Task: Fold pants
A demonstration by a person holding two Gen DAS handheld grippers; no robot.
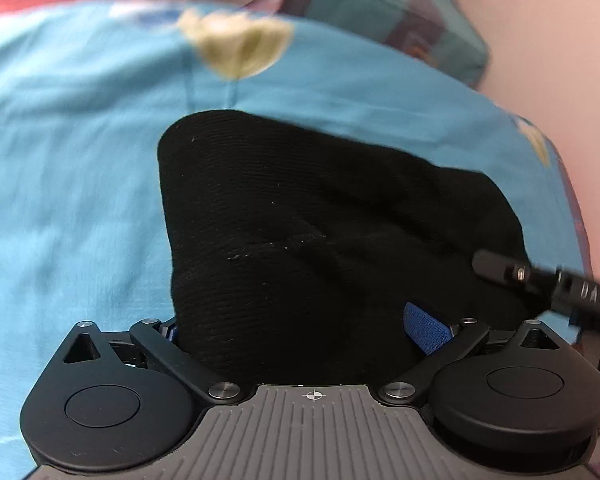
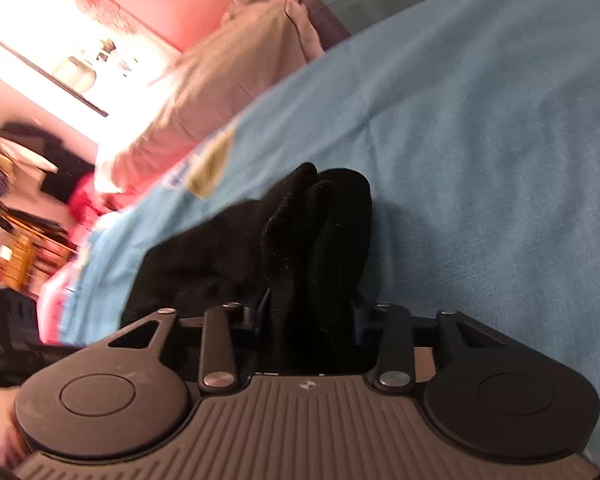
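The black knit pants (image 1: pixel 300 220) lie bunched on a blue bedsheet (image 1: pixel 60 180). My left gripper (image 1: pixel 296 328) has its blue-padded fingers (image 1: pixel 424 328) spread wide, with a thick fold of the pants filling the gap between them. The right gripper's black finger (image 1: pixel 540 280) pokes in at the right edge of the left wrist view. In the right wrist view my right gripper (image 2: pixel 312 316) is shut on a bunched ridge of the pants (image 2: pixel 320 232), which stands up between its fingers. The fingertips are hidden in the cloth.
A light pillow or blanket (image 2: pixel 220 80) lies at the bed's far side. A teal and purple patterned cushion (image 1: pixel 400 12) sits at the head. Pink walls (image 1: pixel 560 60), a bright window (image 2: pixel 60 52) and cluttered furniture (image 2: pixel 16 240) surround the bed. A pale flower print (image 1: pixel 236 44) marks the sheet.
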